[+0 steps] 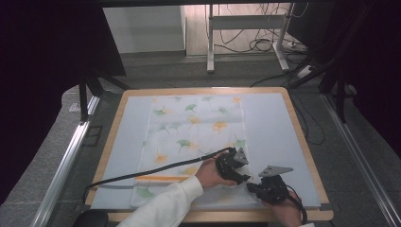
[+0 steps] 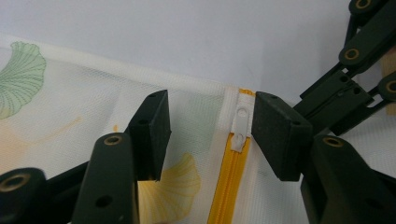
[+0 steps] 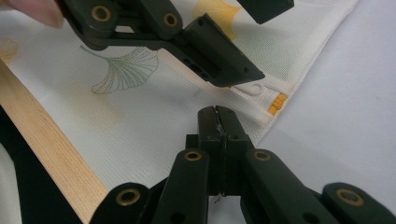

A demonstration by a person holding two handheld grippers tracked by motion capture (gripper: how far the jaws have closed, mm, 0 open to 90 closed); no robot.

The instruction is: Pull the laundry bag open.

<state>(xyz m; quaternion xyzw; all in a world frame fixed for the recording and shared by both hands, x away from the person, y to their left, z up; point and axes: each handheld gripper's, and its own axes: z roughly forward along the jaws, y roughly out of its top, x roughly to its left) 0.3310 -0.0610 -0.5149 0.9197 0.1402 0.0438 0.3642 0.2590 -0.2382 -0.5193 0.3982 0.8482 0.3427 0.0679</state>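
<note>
L gripper (image 2: 208, 130) jaws spread, straddling white zipper pull (image 2: 240, 128) of mesh bag (image 1: 196, 137) (ginkgo print); R gripper (image 3: 217, 122) jaws pressed together, pinching bag edge.

Matt mesh cloth bag (image 2: 70, 112), plastic zipper pull (image 2: 240, 127)

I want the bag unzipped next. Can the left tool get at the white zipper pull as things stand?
Probably yes: the left tool stands open astride the white zipper pull, nothing between.
</note>
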